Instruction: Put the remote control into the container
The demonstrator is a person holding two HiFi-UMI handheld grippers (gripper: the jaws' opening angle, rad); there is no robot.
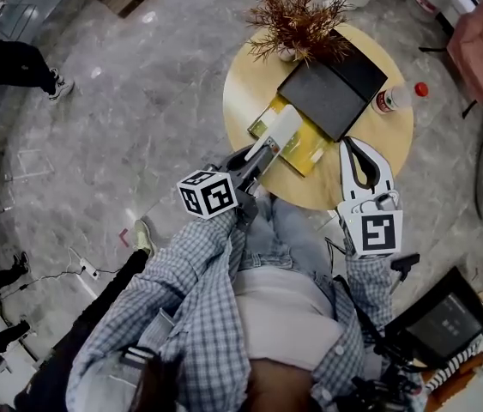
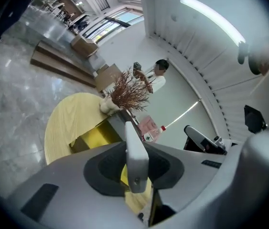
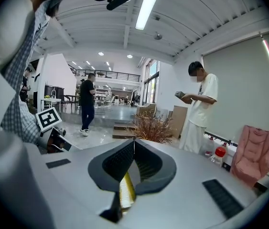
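Left gripper [image 1: 260, 154] pinching remote [image 1: 286, 125], long axis far-right | yellow container [image 1: 305, 153], probably, just beneath its tip | right gripper [image 1: 348, 144] pressed together, empty, near-right.

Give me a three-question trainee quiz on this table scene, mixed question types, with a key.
1. True or false: the left claw is shut on the white remote control.
2. What stands next to the dark container on the round table? A) a kettle B) a dried plant C) a laptop
3. Fill in: the right claw holds nothing and is ____ (open/shut).
Key: 1 true; 2 B; 3 shut.
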